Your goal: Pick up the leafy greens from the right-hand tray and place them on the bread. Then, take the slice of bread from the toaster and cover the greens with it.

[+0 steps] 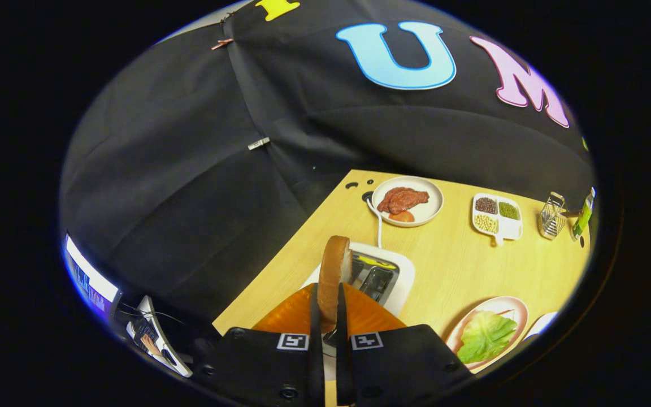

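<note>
A slice of bread [334,271] stands on edge between my fingers, with my gripper [328,302] shut on its lower part. It is held up above the white toaster [402,277], whose dark slots sit just beyond and right of the slice. The leafy greens [485,336] lie flat on a pink plate [509,305] to the right of my fingers, near the table's front. What is under the greens is hidden.
On the wooden table [450,265], a white plate [436,199] with red meat and a tomato piece sits beyond the toaster, whose white cable [379,223] runs towards it. Farther right stand a divided dish of beans [497,217], a wire rack [551,216] and a green bottle [584,217].
</note>
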Action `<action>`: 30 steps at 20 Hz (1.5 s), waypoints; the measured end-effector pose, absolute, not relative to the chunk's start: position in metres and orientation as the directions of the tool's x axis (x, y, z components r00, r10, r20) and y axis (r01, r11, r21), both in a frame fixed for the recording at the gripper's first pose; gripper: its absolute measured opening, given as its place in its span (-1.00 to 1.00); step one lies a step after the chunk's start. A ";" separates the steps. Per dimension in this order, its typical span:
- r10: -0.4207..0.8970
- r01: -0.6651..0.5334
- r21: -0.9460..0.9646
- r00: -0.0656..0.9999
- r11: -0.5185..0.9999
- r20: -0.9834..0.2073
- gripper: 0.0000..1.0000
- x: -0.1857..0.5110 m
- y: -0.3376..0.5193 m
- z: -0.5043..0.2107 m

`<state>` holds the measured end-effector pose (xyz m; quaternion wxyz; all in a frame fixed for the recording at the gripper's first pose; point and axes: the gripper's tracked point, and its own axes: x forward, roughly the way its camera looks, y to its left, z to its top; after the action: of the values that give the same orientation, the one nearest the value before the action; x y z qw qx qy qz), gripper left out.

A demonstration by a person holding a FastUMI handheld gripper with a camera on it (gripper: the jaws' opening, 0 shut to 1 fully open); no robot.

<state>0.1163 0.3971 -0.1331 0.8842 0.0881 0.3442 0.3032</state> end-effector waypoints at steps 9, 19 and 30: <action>0.535 -0.403 0.354 0.666 0.844 -0.520 -0.76 0.137 0.303 -0.115; 0.443 -0.239 0.390 0.667 0.889 -0.600 -0.75 0.138 0.198 -0.169; 0.453 -0.139 0.457 0.548 0.878 -0.703 -0.75 0.130 0.161 -0.267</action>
<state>0.1299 0.1606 -0.2674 0.8618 0.1769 0.4433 0.1718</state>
